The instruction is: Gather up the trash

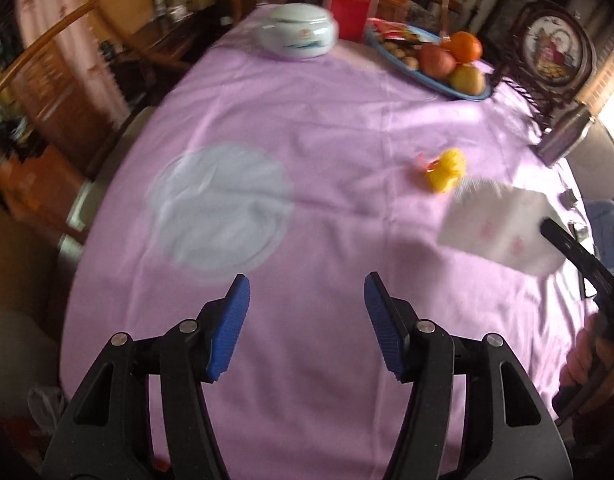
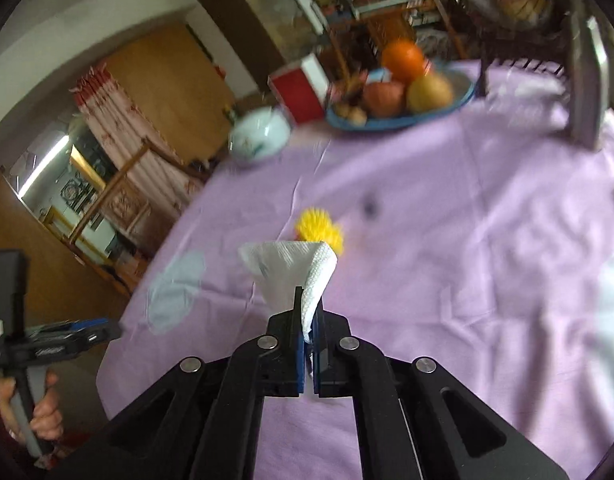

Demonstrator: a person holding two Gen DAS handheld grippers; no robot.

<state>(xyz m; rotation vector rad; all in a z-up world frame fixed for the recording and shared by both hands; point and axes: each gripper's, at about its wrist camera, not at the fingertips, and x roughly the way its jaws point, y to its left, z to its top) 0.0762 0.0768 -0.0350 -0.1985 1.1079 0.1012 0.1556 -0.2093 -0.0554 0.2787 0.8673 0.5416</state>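
Right gripper (image 2: 305, 330) clamped on napkin (image 2: 291, 276), pinched at lower corner, rest fanning up toward 12 o'clock, lifted off tabletop (image 2: 447, 240). Left gripper (image 1: 307, 320) half open, empty, hovering over bare cloth. Yellow scrap (image 1: 447, 170) at 1 o'clock from left gripper, just beyond napkin in right view. Pale flat sheet (image 1: 223, 208) lying at 11 o'clock. Napkin judged light, limp, easily torn; corner pinch adequate. Yellow scrap likely light, crushable; best taken across its middle.
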